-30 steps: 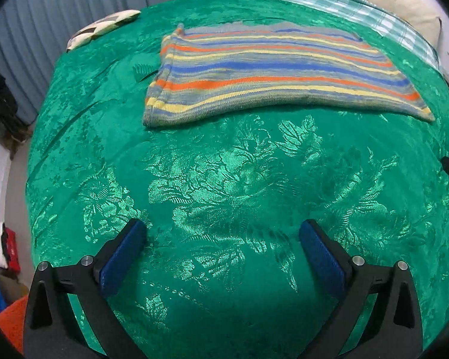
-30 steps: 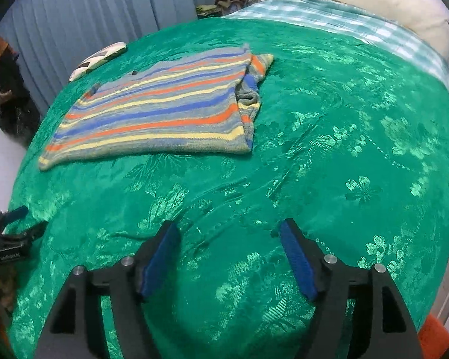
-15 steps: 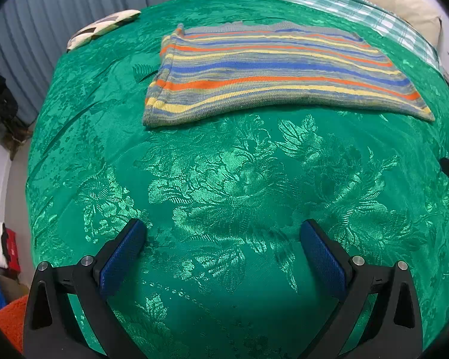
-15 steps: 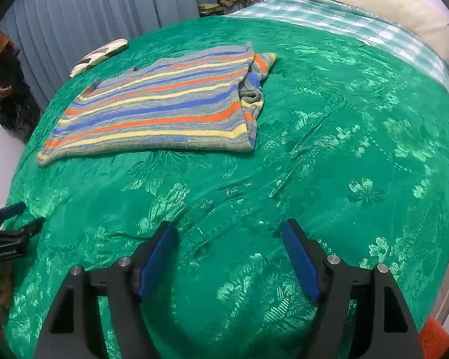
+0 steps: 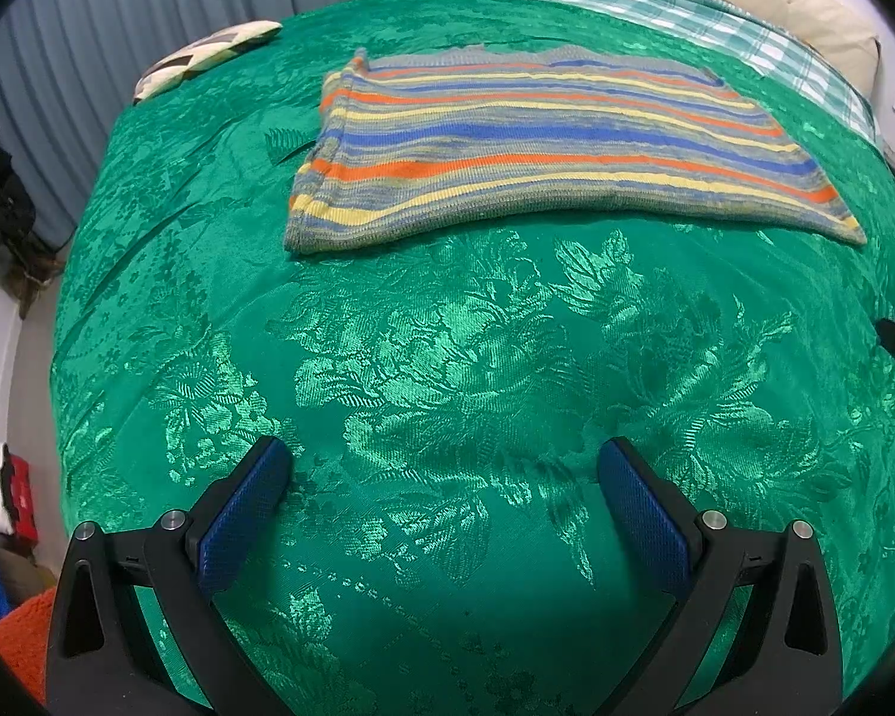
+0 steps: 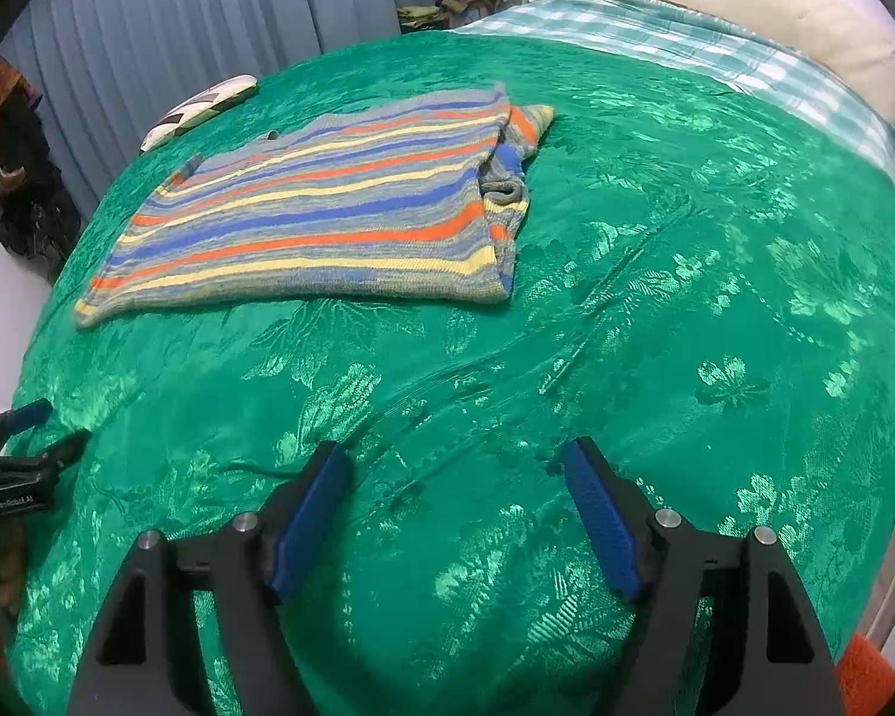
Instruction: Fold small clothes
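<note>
Both tongs hang over the near part of the bed, well short of the striped sweater, and neither touches anything. Left tongs (image 5: 444, 465) stand wide apart, with only the green bedspread (image 5: 447, 358) showing between the blue pads (image 5: 241, 513). Right tongs (image 6: 453, 465) are likewise spread, nothing between them but cloth of the bedspread (image 6: 656, 328), which is rumpled into a few shallow creases just ahead of them.

The striped sweater (image 5: 543, 143) lies flat on the bedspread, folded into a long band of grey, blue, orange and yellow stripes. From the left wrist view it sits straight ahead and beyond the tongs, its folded thick edge toward the left and its long lower edge facing the camera. From the right wrist view the sweater (image 6: 322, 221) lies ahead and to the left, with a bunched sleeve or cuff poking out along its right edge.

Beyond the sweater, toward the head of the bed, a green checked sheet (image 6: 686, 48) is laid across, and a cream pillow (image 6: 746, 6) lies behind that. A small patterned cushion (image 5: 203, 53) rests on the bedspread to the far left of the sweater, near the grey-blue curtain (image 6: 209, 30). At the left edge of the right wrist view, the tip of the other tongs shows, level with the near bedspread and clear of the sweater.
</note>
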A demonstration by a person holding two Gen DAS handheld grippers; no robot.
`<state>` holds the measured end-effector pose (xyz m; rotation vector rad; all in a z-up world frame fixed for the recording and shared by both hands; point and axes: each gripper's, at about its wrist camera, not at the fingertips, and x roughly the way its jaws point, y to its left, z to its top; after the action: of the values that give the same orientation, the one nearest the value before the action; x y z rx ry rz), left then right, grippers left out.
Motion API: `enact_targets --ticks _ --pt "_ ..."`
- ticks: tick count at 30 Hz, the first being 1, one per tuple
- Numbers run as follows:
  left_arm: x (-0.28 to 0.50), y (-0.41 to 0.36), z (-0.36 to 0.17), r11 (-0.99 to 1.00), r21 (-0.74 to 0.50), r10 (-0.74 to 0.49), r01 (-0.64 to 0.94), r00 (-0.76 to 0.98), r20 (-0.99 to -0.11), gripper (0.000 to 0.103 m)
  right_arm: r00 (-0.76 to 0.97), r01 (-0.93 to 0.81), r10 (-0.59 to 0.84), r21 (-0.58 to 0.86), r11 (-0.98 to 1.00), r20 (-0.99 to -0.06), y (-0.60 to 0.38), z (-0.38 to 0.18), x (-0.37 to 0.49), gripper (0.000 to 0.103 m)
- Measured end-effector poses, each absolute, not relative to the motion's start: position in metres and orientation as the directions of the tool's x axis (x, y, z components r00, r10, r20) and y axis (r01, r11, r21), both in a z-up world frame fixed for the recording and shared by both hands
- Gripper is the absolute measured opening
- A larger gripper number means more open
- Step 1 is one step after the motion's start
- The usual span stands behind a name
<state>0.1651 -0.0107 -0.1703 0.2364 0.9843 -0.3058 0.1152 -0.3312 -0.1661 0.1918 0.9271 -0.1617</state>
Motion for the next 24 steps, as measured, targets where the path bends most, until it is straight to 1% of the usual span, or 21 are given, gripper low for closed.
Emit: enact_targets --ticks 10,13,15,17,20,21,24 --pt "0.166 -0.012 -0.170 0.933 0.055 -0.148 0.356 0.519 -0.842 0.103 0.588 0.206 -0.054 0.084 0.975 -0.807 -0.331 -0.168 0.118 0.079" --pt "0.164 -0.015 -0.164 0.928 0.090 -0.121 0.363 0.518 -0.847 0.101 0.582 0.201 -0.047 0.088 0.976 -0.812 -0.332 -0.167 0.119 0.079" --pt "0.157 -0.024 -0.153 0.908 0.133 -0.110 0.397 0.531 -0.840 0.101 0.577 0.197 -0.027 0.107 0.975 -0.816 -0.334 -0.164 0.118 0.080" --pt "0.144 -0.042 -0.135 0.872 0.130 -0.173 0.472 0.545 -0.820 0.101 0.568 0.204 0.015 0.159 0.966 -0.823 -0.342 -0.157 0.118 0.080" --pt "0.136 -0.078 -0.112 0.809 0.069 -0.303 0.583 0.515 -0.801 0.101 0.582 0.202 0.111 0.275 0.940 -0.806 -0.366 -0.136 0.124 0.079" --pt "0.138 -0.101 -0.103 0.775 0.042 -0.356 0.631 0.491 -0.795 0.101 0.589 0.199 0.122 0.289 0.936 -0.799 -0.373 -0.131 0.129 0.079" --pt "0.148 -0.160 -0.093 0.702 0.019 -0.434 0.712 0.449 -0.781 0.101 0.610 0.196 0.167 0.351 0.916 -0.775 -0.417 -0.111 0.170 0.079"
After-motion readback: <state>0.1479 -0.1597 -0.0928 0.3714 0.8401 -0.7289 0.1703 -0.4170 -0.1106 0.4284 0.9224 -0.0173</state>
